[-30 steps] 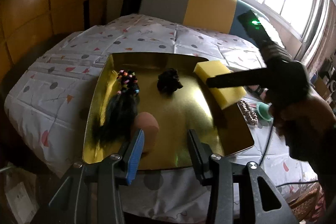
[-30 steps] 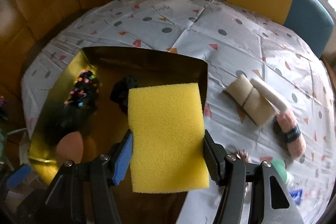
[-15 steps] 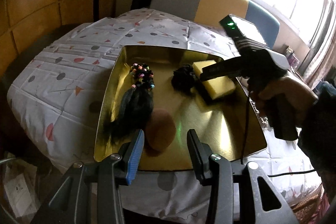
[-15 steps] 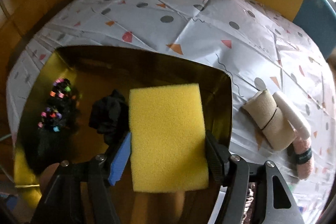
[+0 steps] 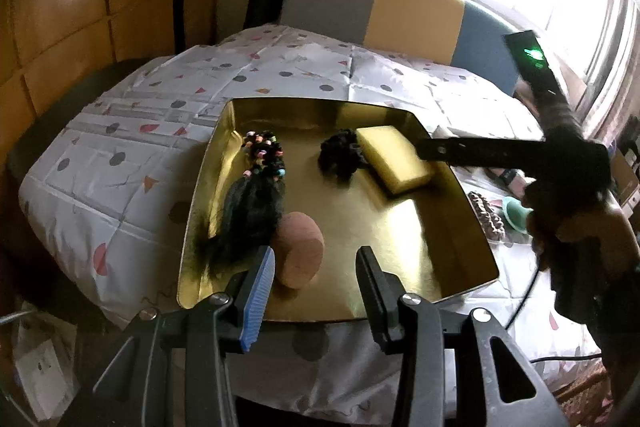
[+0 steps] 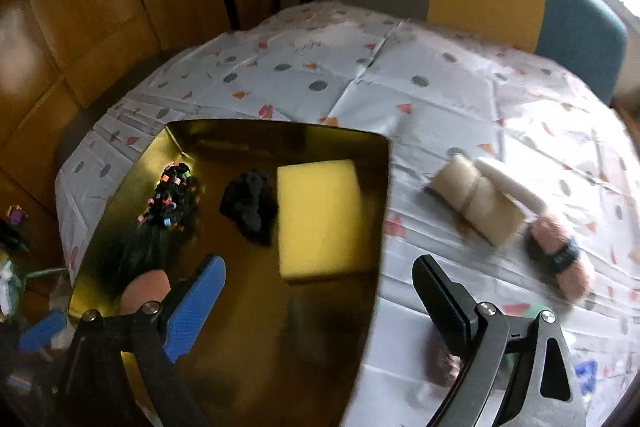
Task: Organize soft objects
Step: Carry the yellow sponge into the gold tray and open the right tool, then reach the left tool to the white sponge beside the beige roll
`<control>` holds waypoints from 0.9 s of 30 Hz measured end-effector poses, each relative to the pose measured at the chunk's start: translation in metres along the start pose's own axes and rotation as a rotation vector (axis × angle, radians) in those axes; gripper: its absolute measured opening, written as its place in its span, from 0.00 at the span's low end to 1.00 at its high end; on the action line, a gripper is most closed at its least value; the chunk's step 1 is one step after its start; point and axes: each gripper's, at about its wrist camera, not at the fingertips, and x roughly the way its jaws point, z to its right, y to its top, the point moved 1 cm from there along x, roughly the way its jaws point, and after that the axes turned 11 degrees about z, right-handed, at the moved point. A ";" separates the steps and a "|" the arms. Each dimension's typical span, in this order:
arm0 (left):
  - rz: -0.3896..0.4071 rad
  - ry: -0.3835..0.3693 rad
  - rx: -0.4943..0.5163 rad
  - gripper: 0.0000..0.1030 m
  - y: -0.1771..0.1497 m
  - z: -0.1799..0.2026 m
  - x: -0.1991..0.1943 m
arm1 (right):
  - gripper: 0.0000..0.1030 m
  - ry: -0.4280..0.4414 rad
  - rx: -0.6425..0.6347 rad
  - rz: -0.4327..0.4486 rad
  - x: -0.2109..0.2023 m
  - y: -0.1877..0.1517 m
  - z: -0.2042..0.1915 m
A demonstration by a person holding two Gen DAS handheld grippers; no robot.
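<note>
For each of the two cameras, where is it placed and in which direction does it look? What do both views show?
Left wrist: sits on the left gripper, looks across the gold tray toward the window; its open fingers and the hand holding the right gripper show.
Right wrist: sits on the right gripper, looks down over the tray's right edge and the tablecloth; only its open fingers show.
Shared: tray, yellow sponge, black scrunchie, hairpiece.

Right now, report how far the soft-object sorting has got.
Done: the yellow sponge, black scrunchie, hairpiece and makeup sponge lie in the gold tray. In hand: nothing; the right gripper and left gripper are open. Left: the bandage roll and pink yarn lie on the tablecloth.
</note>
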 end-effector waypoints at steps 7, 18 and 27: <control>0.003 -0.019 0.030 0.41 -0.001 0.016 -0.005 | 0.93 -0.044 0.016 0.071 -0.046 -0.024 0.030; -0.022 -0.040 0.086 0.41 -0.005 0.037 -0.001 | 0.93 -0.184 0.132 0.096 -0.084 -0.060 0.125; -0.029 -0.107 0.130 0.41 0.014 0.070 0.006 | 0.93 -0.392 0.408 0.155 -0.105 -0.104 0.241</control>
